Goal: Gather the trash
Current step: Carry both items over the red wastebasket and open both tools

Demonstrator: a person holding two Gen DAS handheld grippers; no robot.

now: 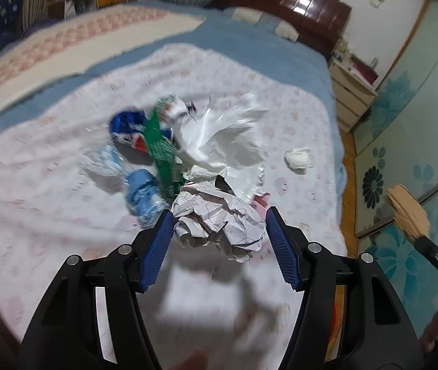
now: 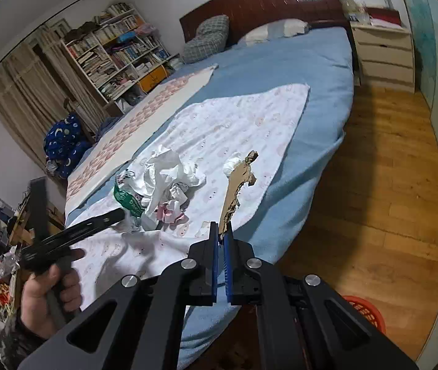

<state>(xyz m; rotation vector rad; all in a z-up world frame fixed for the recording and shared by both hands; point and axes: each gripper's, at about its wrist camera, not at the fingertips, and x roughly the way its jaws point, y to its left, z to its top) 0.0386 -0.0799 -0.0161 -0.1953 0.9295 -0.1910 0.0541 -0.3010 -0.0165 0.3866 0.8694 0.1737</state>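
Left gripper [image 1: 220, 231] straddles the crumpled paper ball [image 1: 219, 222] at lower centre of its view, jaws apart w/ pads just beside the ball's sides, not clearly pressing. Ball sits dead ahead on the bed [image 1: 249, 46]. Right gripper [image 2: 221, 234], clamped on a cardboard scrap [image 2: 237, 185], is farther off.

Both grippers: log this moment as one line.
left gripper: jaws around crumpled paper, grip unclear | right gripper: shut on cardboard scrap | trash pile: on bed

Trash heap [image 1: 188, 154] crowds the sheet [image 1: 49, 185]; bed's edge clear.
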